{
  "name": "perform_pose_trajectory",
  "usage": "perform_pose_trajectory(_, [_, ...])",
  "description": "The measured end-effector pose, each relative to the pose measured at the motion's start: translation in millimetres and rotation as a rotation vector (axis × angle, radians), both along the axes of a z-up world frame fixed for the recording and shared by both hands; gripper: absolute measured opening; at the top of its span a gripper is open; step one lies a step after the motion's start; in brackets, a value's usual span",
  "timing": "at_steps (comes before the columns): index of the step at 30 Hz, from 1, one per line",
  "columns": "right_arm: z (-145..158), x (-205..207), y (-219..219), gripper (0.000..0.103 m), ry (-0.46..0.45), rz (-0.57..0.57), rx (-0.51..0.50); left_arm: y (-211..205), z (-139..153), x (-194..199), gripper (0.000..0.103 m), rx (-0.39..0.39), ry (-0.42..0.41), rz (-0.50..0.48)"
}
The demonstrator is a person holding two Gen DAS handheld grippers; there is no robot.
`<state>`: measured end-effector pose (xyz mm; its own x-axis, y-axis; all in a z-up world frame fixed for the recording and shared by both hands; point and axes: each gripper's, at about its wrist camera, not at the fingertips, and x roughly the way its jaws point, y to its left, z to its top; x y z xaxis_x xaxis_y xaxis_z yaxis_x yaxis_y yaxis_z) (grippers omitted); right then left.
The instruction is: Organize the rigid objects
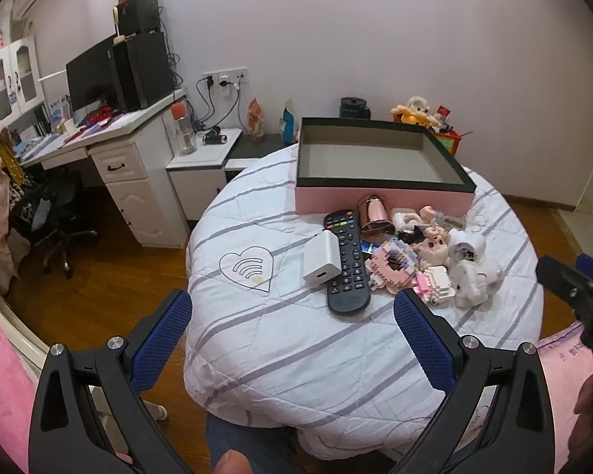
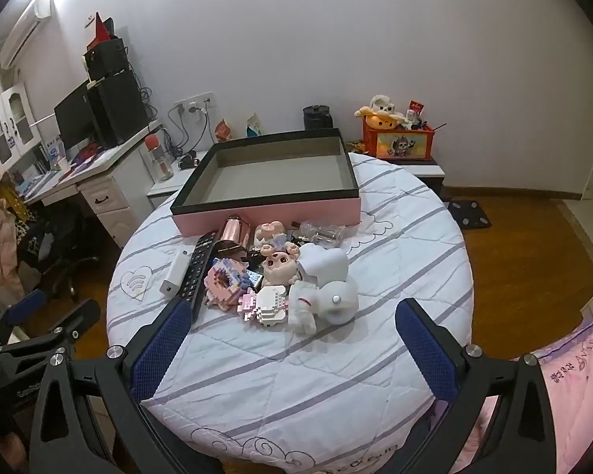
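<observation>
- Left gripper (image 1: 292,316): fingers (image 1: 160,339) spread wide, nothing between them, tilted down over the near edge of the table (image 1: 257,355); the stance looks like a ready pose before a first pick.
- Right gripper (image 2: 292,328): fingers (image 2: 425,351) equally wide, empty.
- Pile just beyond the fingertips: remote (image 1: 346,260), charger (image 1: 322,258), block toys (image 2: 233,284), white figure (image 2: 322,296), copper cup (image 2: 233,233).
- Box (image 2: 265,215) beyond the pile, open and empty, touching it; likely the destination.
- Judgement: nothing sorted yet.
</observation>
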<state>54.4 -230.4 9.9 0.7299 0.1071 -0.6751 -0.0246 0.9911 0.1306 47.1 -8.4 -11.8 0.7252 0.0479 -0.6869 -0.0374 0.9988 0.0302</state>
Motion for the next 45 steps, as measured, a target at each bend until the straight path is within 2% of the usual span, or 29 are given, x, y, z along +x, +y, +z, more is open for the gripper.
perform_pose_trajectory(9, [3.6,15.6,-9.1,0.103,0.005,-0.004,0.009,-10.1,10.1,9.5,0.103,0.021,-0.016,0.003])
perform_pose_trajectory(18, [12.0,10.4,-1.1,0.103,-0.023,0.082,-0.007,-21.9,24.0,9.4,0.103,0.043,-0.017,0.056])
perform_pose_trajectory(22, [12.0,10.0,-6.4,0.103,-0.035,0.085,0.040,-22.2,29.9,8.8,0.103,0.033,-0.025,0.072])
perform_pose_trajectory(37, [14.9,5.6,1.3,0.103,-0.007,-0.056,0.006,3.4,32.0,5.2,0.103,0.031,-0.038,-0.015])
perform_pose_trajectory(45, [23.2,-3.4,11.9,0.103,-0.014,-0.092,-0.080,14.3,25.9,8.3,0.103,-0.029,-0.042,-0.029])
